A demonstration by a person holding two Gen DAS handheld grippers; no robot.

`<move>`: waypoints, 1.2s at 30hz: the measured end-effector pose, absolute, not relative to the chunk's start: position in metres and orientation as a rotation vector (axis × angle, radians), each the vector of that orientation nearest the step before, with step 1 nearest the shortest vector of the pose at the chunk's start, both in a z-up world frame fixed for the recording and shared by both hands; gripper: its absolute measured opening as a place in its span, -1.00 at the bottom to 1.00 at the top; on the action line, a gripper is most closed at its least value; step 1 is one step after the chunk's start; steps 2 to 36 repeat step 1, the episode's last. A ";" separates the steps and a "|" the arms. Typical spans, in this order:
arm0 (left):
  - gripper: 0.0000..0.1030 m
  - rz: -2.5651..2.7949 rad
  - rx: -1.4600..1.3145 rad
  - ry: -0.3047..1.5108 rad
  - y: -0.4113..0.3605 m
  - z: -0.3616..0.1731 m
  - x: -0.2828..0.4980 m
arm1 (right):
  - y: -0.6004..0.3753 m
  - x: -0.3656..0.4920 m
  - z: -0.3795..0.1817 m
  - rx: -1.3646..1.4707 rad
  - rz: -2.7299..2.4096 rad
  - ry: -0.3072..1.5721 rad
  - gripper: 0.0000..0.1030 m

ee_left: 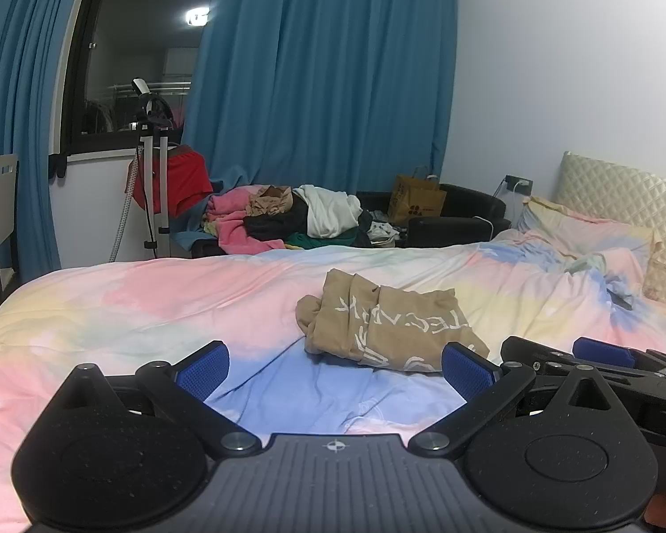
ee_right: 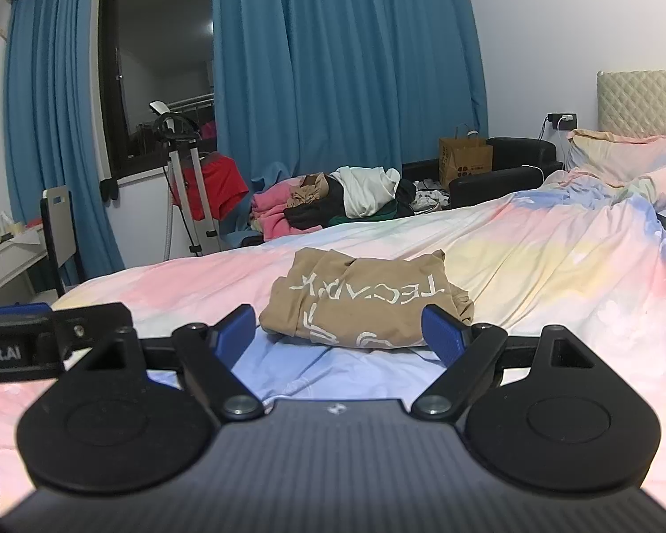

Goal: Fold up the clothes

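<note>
On the bed point(ee_left: 155, 302), spread with a pastel pink, yellow and blue cover, a tan shirt point(ee_left: 390, 324) with white lettering lies in a loosely folded, rumpled bundle near the middle. Both grippers hover low over the near part of the cover, short of the shirt and touching nothing. The left gripper point(ee_left: 335, 366) has its blue-padded fingers point(ee_left: 202, 366) spread wide apart with nothing between them; the right gripper point(ee_right: 337, 333) likewise holds its fingers point(ee_right: 442, 333) well apart and empty.

The left wrist view catches the right gripper from the side at its right edge, and it shows the quilted headboard point(ee_left: 621, 195) and the pillow point(ee_left: 586, 222) more fully. The right wrist view shows the left gripper at its left edge, plus a chair point(ee_right: 60, 231) and the corner of a white tabletop point(ee_right: 9, 253) with small items that the other view barely includes.

Beyond the bed in both views sit a pile of clothes point(ee_left: 288, 217), a brown paper bag point(ee_left: 415, 197), a black seat point(ee_left: 461, 217), a red garment point(ee_left: 177, 182) hung on a stand, and blue curtains point(ee_left: 324, 66) beside a dark window point(ee_left: 133, 44).
</note>
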State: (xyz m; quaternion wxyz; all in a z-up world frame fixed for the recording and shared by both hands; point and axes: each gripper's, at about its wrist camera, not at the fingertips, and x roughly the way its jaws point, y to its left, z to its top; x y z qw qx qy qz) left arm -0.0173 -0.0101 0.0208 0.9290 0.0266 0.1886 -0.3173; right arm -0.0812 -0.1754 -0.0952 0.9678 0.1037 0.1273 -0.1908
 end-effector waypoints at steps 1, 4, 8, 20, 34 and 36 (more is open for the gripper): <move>0.99 -0.652 0.051 0.387 -0.010 0.021 -0.017 | -0.175 -0.081 -0.095 0.208 -0.386 0.258 0.63; 0.99 -0.652 0.051 0.387 -0.010 0.021 -0.017 | -0.175 -0.081 -0.095 0.208 -0.386 0.258 0.63; 0.99 -0.652 0.051 0.387 -0.010 0.021 -0.017 | -0.175 -0.081 -0.095 0.208 -0.386 0.258 0.63; 0.99 -0.652 0.051 0.387 -0.010 0.021 -0.017 | -0.175 -0.081 -0.095 0.208 -0.386 0.258 0.63; 0.99 -0.652 0.051 0.387 -0.010 0.021 -0.017 | -0.175 -0.081 -0.095 0.208 -0.386 0.258 0.63; 0.99 -0.652 0.051 0.387 -0.010 0.021 -0.017 | -0.175 -0.081 -0.095 0.208 -0.386 0.258 0.63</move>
